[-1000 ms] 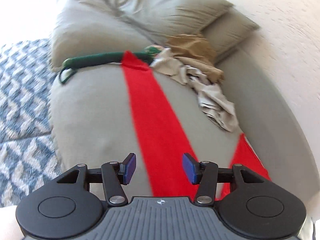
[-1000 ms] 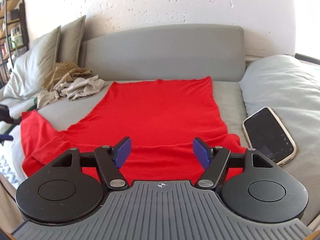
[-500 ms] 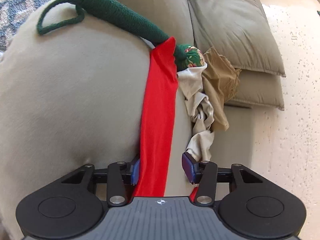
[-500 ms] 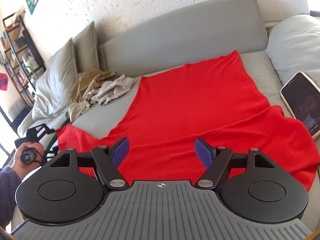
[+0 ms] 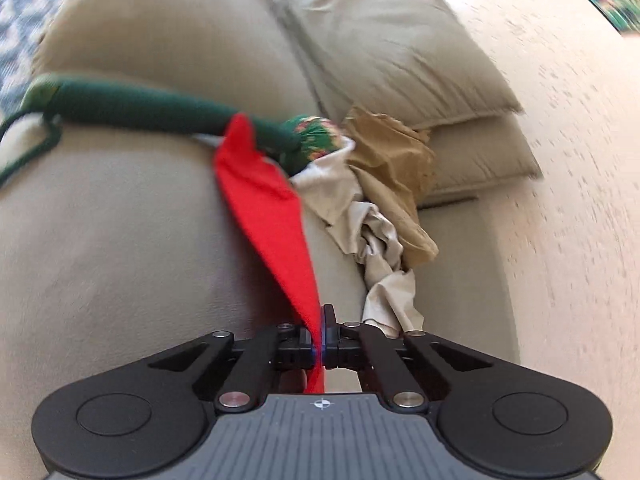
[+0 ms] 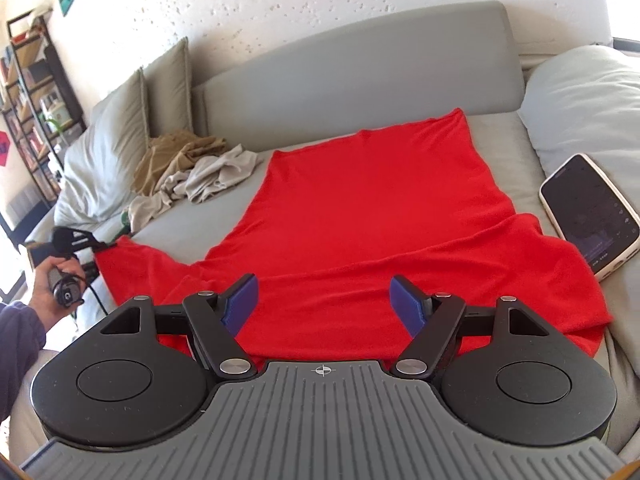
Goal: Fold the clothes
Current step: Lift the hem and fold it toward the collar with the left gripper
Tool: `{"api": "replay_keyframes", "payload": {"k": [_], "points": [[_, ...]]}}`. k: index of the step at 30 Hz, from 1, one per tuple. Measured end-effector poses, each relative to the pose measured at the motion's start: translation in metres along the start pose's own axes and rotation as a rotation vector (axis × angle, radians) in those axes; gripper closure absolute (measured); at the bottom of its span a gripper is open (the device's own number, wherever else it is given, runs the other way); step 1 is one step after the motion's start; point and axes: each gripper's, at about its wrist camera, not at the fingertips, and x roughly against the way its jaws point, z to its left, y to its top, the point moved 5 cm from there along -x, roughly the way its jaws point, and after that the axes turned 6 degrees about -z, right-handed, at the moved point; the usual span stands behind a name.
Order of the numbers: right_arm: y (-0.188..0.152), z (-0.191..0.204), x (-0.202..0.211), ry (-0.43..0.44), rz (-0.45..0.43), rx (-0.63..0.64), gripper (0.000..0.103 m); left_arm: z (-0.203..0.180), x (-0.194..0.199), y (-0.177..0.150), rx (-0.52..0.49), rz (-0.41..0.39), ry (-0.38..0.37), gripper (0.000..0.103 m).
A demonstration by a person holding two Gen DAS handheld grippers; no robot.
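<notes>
Red garment (image 6: 372, 216) spread flat on grey sofa (image 6: 360, 80), left gripper (image 5: 320, 344) jaws clamped on its sleeve tip, right gripper (image 6: 324, 304) jaws held apart above near hem, crumpled beige clothes (image 6: 192, 172) piled beside cushions, phone (image 6: 588, 216) laid just beside garment.

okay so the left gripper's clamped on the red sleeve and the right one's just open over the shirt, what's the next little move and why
Probably lift the left gripper and carry the sleeve inward across the body of the red shirt. It is shut on the sleeve end, which sticks out sideways from the shirt lying spread on the sofa. The right gripper is open and holds nothing, so it could pin the shirt body.
</notes>
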Motion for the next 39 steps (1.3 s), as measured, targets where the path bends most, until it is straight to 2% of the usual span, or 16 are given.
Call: {"api": "replay_keyframes", "payload": {"k": [3, 7, 11, 14, 17, 21, 23, 25, 26, 27, 28, 29, 33, 36, 38, 39], "points": [[-0.001, -0.008, 0.001, -0.011, -0.006, 0.038, 0.028, -0.040, 0.012, -0.016, -0.134, 0.010, -0.068, 0.103], [0.007, -0.027, 0.000, -0.048, -0.034, 0.074, 0.028, -0.115, 0.043, -0.060, -0.446, -0.007, -0.141, 0.103], [0.009, -0.063, 0.002, -0.065, -0.060, -0.036, 0.028, -0.171, 0.080, -0.134, -0.773, 0.008, -0.224, 0.103], [0.000, -0.085, 0.003, -0.057, -0.049, -0.152, 0.028, -0.199, 0.107, -0.195, -0.964, 0.016, -0.278, 0.103], [-0.002, -0.098, 0.007, -0.034, -0.062, -0.251, 0.030, -0.215, 0.138, -0.259, -1.092, 0.004, -0.327, 0.103], [0.000, -0.107, 0.014, 0.029, -0.099, -0.386, 0.033, -0.212, 0.159, -0.349, -1.357, 0.019, -0.340, 0.099], [0.001, -0.109, 0.020, 0.031, -0.123, -0.437, 0.033, -0.199, 0.159, -0.394, -1.540, 0.088, -0.314, 0.089], [0.003, -0.111, 0.029, 0.028, -0.151, -0.478, 0.033, -0.180, 0.154, -0.427, -1.725, 0.181, -0.271, 0.076], [0.005, -0.111, 0.035, 0.032, -0.166, -0.496, 0.032, -0.174, 0.156, -0.432, -1.770, 0.196, -0.258, 0.072], [0.007, -0.109, 0.040, 0.050, -0.174, -0.509, 0.031, -0.169, 0.159, -0.435, -1.808, 0.206, -0.247, 0.062], [0.008, -0.107, 0.046, 0.068, -0.183, -0.521, 0.030, -0.164, 0.162, -0.438, -1.846, 0.217, -0.235, 0.060], [0.010, -0.104, 0.052, 0.087, -0.192, -0.531, 0.029, -0.165, 0.170, -0.431, -1.842, 0.217, -0.238, 0.059], [0.020, -0.086, 0.082, 0.119, -0.242, -0.484, 0.027, -0.177, 0.213, -0.388, -1.748, 0.263, -0.296, 0.028], [0.027, -0.078, 0.099, 0.093, -0.271, -0.436, 0.024, -0.175, 0.240, -0.358, -1.641, 0.335, -0.339, 0.027], [0.031, -0.076, 0.106, 0.068, -0.273, -0.407, 0.021, -0.167, 0.246, -0.342, -1.523, 0.440, -0.368, 0.027], [0.030, -0.075, 0.106, 0.051, -0.263, -0.374, 0.020, -0.160, 0.244, -0.337, -1.454, 0.468, -0.378, 0.027]]}}
